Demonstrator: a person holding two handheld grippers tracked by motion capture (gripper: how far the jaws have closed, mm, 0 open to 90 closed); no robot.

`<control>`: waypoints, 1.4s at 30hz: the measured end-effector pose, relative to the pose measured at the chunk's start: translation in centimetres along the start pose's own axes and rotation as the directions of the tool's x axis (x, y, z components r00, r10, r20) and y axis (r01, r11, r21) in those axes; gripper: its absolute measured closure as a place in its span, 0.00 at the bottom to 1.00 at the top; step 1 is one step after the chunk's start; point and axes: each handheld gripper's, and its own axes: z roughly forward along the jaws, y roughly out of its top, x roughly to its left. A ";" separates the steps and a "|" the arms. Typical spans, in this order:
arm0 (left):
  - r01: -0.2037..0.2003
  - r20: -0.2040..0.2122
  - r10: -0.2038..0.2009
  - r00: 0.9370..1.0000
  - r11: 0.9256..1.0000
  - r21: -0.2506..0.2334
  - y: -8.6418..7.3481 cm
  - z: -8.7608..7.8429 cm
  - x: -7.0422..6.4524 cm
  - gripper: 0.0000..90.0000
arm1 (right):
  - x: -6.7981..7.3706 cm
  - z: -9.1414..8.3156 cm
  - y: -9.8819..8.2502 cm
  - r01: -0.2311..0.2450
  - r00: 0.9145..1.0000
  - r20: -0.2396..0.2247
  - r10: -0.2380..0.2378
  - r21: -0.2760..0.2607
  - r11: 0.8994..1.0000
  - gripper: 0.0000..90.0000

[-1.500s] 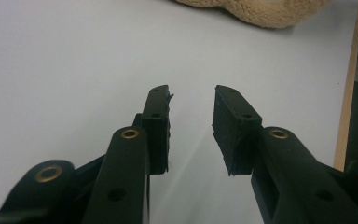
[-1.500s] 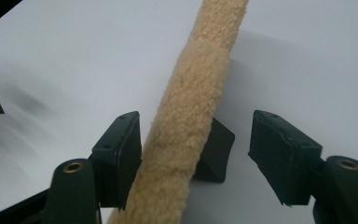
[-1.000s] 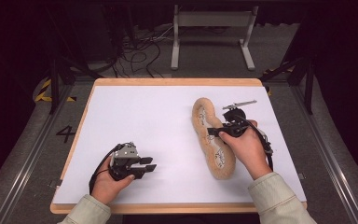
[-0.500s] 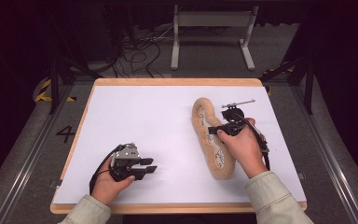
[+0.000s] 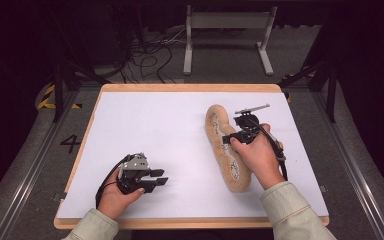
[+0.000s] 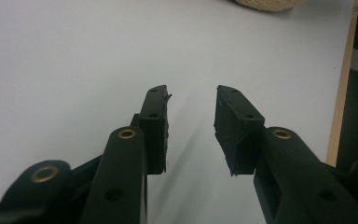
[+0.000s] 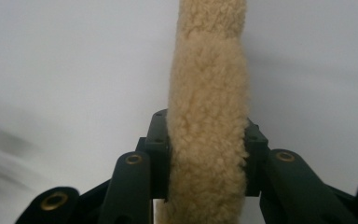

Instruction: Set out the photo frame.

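Observation:
A long tan fleece piece (image 5: 216, 122) with patterned patches on its inner side lies on the white board (image 5: 155, 125), right of centre. My right gripper (image 5: 226, 140) reaches it from the right, near its middle. In the right gripper view the pads (image 7: 160, 144) press on both sides of the fleece piece (image 7: 208, 70); the jaws have just been closing on it. My left gripper (image 5: 161, 178) rests low at the board's front left, pointing right. Its jaws (image 6: 192, 112) stand apart with nothing between them. The fleece piece's end (image 6: 263, 3) shows far ahead of them.
The board has a wooden rim (image 5: 190, 88) and sits on a dark floor. A metal stand (image 5: 227, 30) and loose cables (image 5: 145, 55) lie behind it. A painted "4" (image 5: 71, 143) marks the floor at the left.
The right gripper's jaws have closed in on the fleece piece, and the hand has shifted slightly left. The left hand and its gripper have stayed put.

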 end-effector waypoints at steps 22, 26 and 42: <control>0.003 -0.004 -0.003 1.000 1.000 0.000 -0.1 -0.2 0.1 0.73 | 0.3 -2.2 0.2 0.170 0.980 -0.102 -0.172 -0.027 0.985 0.75; 0.009 -0.005 -0.009 1.000 1.000 -0.002 -0.2 -0.2 0.1 0.73 | 0.6 -2.6 0.2 0.236 0.961 -0.139 -0.237 -0.024 0.971 0.75; 0.025 -0.032 -0.025 0.999 1.000 -0.003 -1.1 -1.2 0.0 0.73 | 2.6 -2.7 0.2 0.525 0.810 -0.282 -0.515 -0.043 0.850 0.75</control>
